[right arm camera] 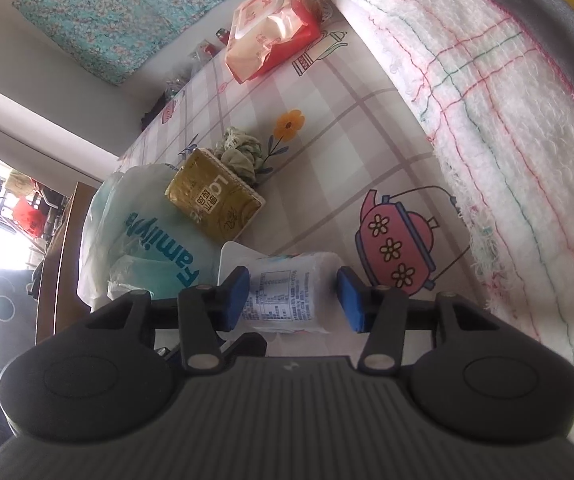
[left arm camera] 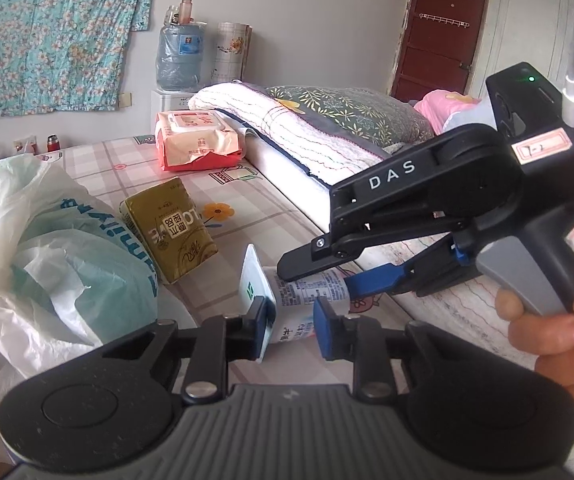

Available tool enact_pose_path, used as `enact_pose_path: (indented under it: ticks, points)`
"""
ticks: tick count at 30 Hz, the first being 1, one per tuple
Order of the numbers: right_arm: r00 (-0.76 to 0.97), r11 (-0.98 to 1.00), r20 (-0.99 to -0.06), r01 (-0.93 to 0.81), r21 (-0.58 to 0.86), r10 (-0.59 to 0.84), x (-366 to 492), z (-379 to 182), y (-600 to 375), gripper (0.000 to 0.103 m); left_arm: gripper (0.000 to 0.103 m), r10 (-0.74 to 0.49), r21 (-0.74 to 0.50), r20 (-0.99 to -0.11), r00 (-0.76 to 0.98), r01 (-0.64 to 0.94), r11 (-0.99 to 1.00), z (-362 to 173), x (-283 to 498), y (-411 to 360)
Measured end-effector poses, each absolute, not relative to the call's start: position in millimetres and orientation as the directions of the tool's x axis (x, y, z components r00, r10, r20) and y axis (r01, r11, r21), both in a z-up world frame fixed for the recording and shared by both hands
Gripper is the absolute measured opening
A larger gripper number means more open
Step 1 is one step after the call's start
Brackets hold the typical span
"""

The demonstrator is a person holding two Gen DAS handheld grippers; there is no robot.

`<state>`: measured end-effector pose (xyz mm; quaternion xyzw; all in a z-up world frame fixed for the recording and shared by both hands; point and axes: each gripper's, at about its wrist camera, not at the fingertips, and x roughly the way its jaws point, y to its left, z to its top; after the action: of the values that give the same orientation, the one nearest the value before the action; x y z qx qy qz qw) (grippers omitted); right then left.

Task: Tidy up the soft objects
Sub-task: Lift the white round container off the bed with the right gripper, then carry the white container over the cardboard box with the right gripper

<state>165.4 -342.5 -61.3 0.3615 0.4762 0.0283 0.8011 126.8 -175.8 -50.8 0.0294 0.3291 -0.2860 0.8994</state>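
Bedroom, checked pink bedsheet (right arm camera: 367, 128) as work surface | white soft pouch with printed label (right arm camera: 287, 292) lies near plastic bag (left arm camera: 47, 240), probably its destination | left gripper (left arm camera: 291, 320) pinches pouch's flat end | right gripper (right arm camera: 293, 300) straddles its body, right pad apart, so not gripping.

My left wrist view looks down along its hand-held gripper (left arm camera: 291, 320) across the bed (left arm camera: 247, 184) toward the far wall. My right wrist view sits close, rolled sideways. Both share the white pouch (right arm camera: 287, 292), gold pack (left arm camera: 171, 228) and plastic bag (left arm camera: 47, 248).
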Motion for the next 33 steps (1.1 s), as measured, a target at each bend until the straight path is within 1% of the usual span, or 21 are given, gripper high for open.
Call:
enact_pose_path:
  ticks: [3,7,10,14,18,21,23,24,25,27,29,31,33]
  points:
    - [0.538,0.688,-0.719,0.313,0.655,0.440,164.6,-67.7,-343.0,0.048,0.026,-0.483,-0.122,-0.599,0.639,0.523,0.843,-45.4,118.8,-171.4]
    - [0.528,0.588,-0.658,0.326,0.741,0.536,164.4,-80.3,-338.9,0.049,0.026,-0.461,-0.087,-0.577,0.674,0.510,0.856,-35.4,104.2,-161.9]
    - [0.524,0.548,-0.629,0.325,0.771,0.574,166.4,-86.8,-333.2,0.050,0.026,-0.437,-0.061,-0.578,0.689,0.498,0.865,-32.8,100.7,-158.6]
    - [0.539,0.552,-0.629,0.323,0.769,0.560,166.6,-86.5,-333.3,0.051,0.026,-0.458,-0.061,-0.571,0.681,0.522,0.851,-29.2,101.4,-164.5]
    - [0.545,0.595,-0.680,0.360,0.718,0.490,164.3,-89.2,-342.6,0.053,0.027,-0.532,-0.083,-0.568,0.628,0.600,0.796,-30.4,104.1,-179.9]
    - [0.560,0.599,-0.692,0.381,0.704,0.456,161.8,-87.6,-352.5,0.052,0.027,-0.543,-0.053,-0.560,0.626,0.627,0.777,-33.7,104.1,-191.7]
    - [0.570,0.629,-0.707,0.381,0.678,0.417,159.8,-81.9,-358.5,0.054,0.029,-0.549,-0.050,-0.564,0.617,0.638,0.768,-36.7,106.5,-195.2]
    - [0.578,0.640,-0.711,0.379,0.669,0.401,158.6,-78.8,-361.9,0.054,0.035,-0.552,-0.051,-0.565,0.613,0.643,0.764,-38.9,107.9,-195.8]
    - [0.586,0.645,-0.711,0.378,0.664,0.389,157.5,-76.1,-365.5,0.054,0.046,-0.552,-0.051,-0.565,0.613,0.642,0.765,-40.2,108.5,-195.1]
    - [0.602,0.648,-0.704,0.373,0.664,0.376,155.5,-71.2,-372.5,0.054,0.059,-0.544,-0.049,-0.560,0.625,0.630,0.775,-41.8,109.7,-192.0]
    - [0.625,0.637,-0.687,0.367,0.678,0.371,152.8,-67.7,-380.8,0.054,0.063,-0.538,-0.053,-0.549,0.640,0.616,0.786,-42.4,110.2,-187.7]
    - [0.649,0.620,-0.659,0.350,0.702,0.380,150.7,-65.4,-386.4,0.055,0.070,-0.529,-0.055,-0.556,0.642,0.606,0.793,-43.3,112.3,-184.2]
    - [0.656,0.610,-0.643,0.335,0.718,0.396,150.5,-62.4,-384.9,0.056,0.070,-0.511,-0.051,-0.571,0.643,0.594,0.803,-46.1,115.5,-183.4]
